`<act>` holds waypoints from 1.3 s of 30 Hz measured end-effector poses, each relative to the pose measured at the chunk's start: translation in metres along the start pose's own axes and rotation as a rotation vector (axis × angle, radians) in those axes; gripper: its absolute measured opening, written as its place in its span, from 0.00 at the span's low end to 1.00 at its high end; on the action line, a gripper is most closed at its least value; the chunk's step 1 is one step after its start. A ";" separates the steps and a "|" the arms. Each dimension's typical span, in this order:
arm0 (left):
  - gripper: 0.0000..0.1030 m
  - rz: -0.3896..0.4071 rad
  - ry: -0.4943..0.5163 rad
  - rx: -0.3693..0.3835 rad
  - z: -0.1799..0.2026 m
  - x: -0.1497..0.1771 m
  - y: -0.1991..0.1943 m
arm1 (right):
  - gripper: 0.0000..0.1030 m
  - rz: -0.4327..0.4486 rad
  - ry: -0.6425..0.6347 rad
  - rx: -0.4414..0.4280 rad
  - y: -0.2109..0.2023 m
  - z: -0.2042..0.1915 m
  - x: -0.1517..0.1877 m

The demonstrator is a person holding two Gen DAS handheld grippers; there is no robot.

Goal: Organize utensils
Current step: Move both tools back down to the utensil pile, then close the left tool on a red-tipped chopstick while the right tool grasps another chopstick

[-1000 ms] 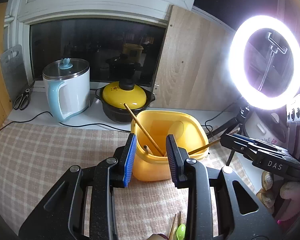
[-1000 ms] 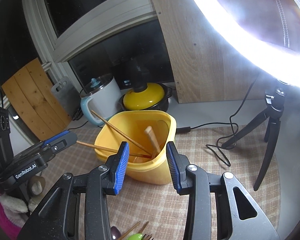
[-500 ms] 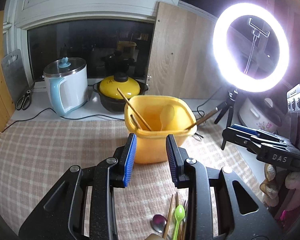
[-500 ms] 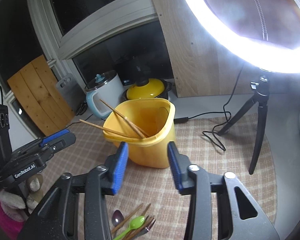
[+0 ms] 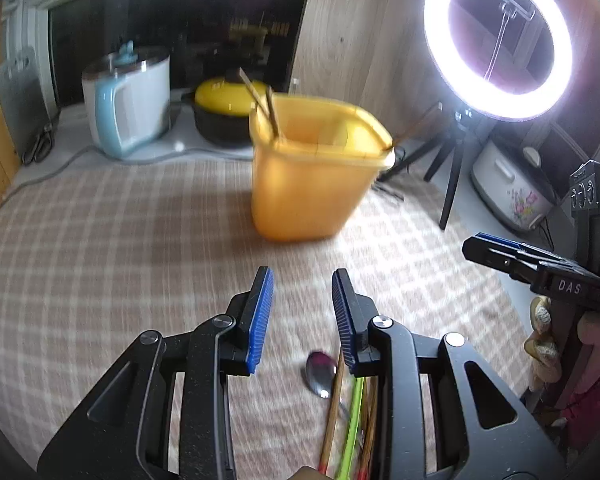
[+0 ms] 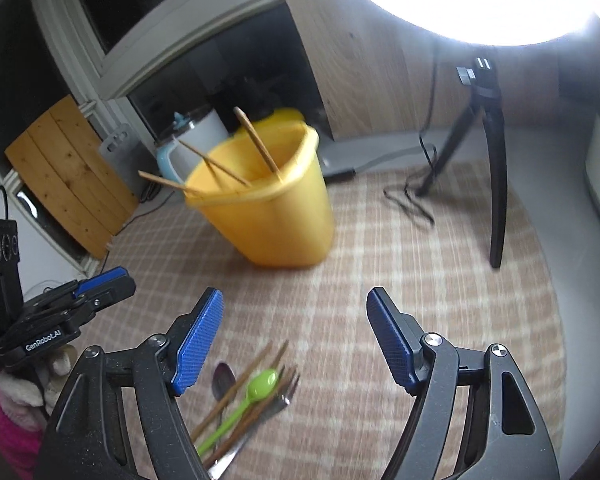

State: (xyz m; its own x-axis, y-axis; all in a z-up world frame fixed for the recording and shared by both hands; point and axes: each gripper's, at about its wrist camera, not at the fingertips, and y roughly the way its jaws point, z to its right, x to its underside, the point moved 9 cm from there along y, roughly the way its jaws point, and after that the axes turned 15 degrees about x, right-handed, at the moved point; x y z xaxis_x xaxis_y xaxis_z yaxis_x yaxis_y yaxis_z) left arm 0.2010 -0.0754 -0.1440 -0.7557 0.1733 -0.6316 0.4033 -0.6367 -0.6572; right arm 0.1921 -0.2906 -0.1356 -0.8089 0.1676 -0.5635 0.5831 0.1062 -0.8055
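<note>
Utensils (image 6: pixel 248 400) lie below right gripper (image 6: pixel 294 340), its empty jaws just widening.

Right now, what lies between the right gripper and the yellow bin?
Only bare checked cloth. In the right wrist view nothing sits between the open right gripper and the yellow bin; the loose utensils lie nearer, under its fingers.

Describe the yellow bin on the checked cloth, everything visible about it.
The yellow bin is a tall, slightly translucent plastic tub with rounded corners and a rolled rim, open-topped and upright on the checked cloth. Wooden chopsticks and a wooden spoon lean inside, poking over the rim. Neither gripper touches it.
</note>
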 end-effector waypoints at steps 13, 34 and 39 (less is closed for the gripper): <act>0.29 -0.141 -0.056 0.056 0.003 0.064 0.018 | 0.70 -0.153 0.083 -0.091 0.020 0.011 0.055; 0.17 -0.288 -0.037 0.096 0.015 0.107 0.055 | 0.30 -0.353 0.110 -0.235 0.048 -0.029 0.100; 0.17 -0.316 -0.006 0.090 0.019 0.110 0.064 | 0.25 -0.374 0.107 -0.237 0.054 -0.036 0.105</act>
State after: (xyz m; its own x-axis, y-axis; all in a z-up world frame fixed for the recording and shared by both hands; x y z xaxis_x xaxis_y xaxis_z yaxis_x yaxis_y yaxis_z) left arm 0.1339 -0.1112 -0.2474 -0.8392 0.3689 -0.3995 0.1012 -0.6160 -0.7812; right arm 0.1410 -0.2321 -0.2316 -0.9623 0.1739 -0.2093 0.2630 0.3977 -0.8790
